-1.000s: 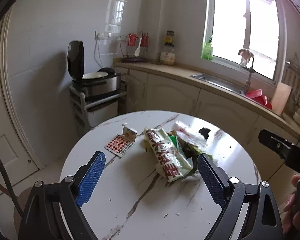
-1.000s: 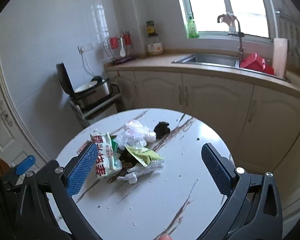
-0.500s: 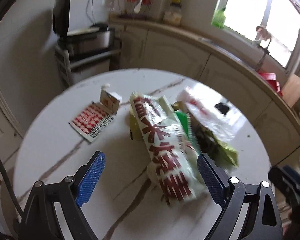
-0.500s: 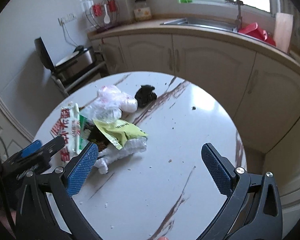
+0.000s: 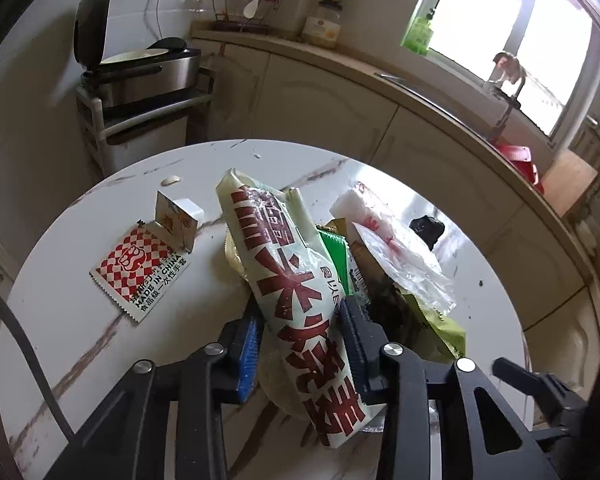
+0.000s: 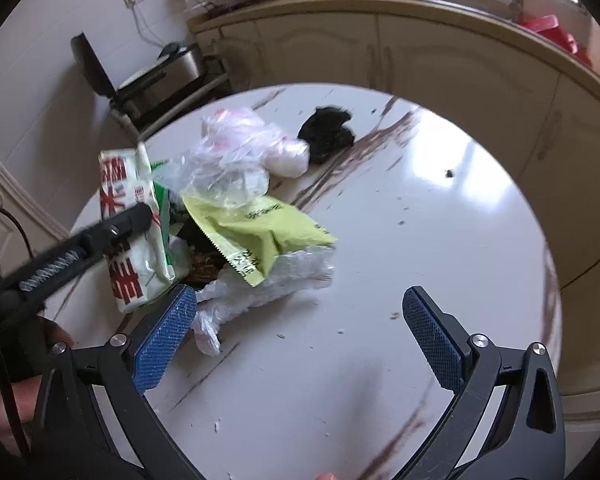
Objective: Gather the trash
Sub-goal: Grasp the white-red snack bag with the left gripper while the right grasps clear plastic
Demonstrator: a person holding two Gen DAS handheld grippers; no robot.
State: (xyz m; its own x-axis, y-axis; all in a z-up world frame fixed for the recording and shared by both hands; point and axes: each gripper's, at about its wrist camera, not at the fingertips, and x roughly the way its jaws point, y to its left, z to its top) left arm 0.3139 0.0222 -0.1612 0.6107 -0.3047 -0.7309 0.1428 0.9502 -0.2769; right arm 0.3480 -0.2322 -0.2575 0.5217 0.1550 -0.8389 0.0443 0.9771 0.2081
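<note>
A pile of trash lies on the round marble table (image 5: 80, 320). In it are a long white bag with red characters (image 5: 288, 280), a green packet (image 6: 260, 232), a clear plastic bag (image 6: 236, 152) and crumpled clear wrap (image 6: 260, 288). My left gripper (image 5: 302, 336) is closing its jaws, and the white bag (image 6: 128, 216) sits between the blue pads, touching both. My right gripper (image 6: 298, 296) hangs open over the table's near side; its left pad is beside the wrap, with nothing between the fingers. A black crumpled scrap (image 6: 328, 132) lies beyond the pile.
Left of the pile lie a red-chequered sachet (image 5: 140, 268) and a small torn carton (image 5: 176, 216). Crumbs dot the table (image 6: 420, 220). A rice cooker (image 5: 140, 72) on a rack stands behind, and a counter with cabinets (image 6: 420, 52) curves around the far side.
My left gripper has moved forward and down onto the white bag, and its jaws have narrowed around it. My right gripper has dropped toward the table and tilted downward, still open.
</note>
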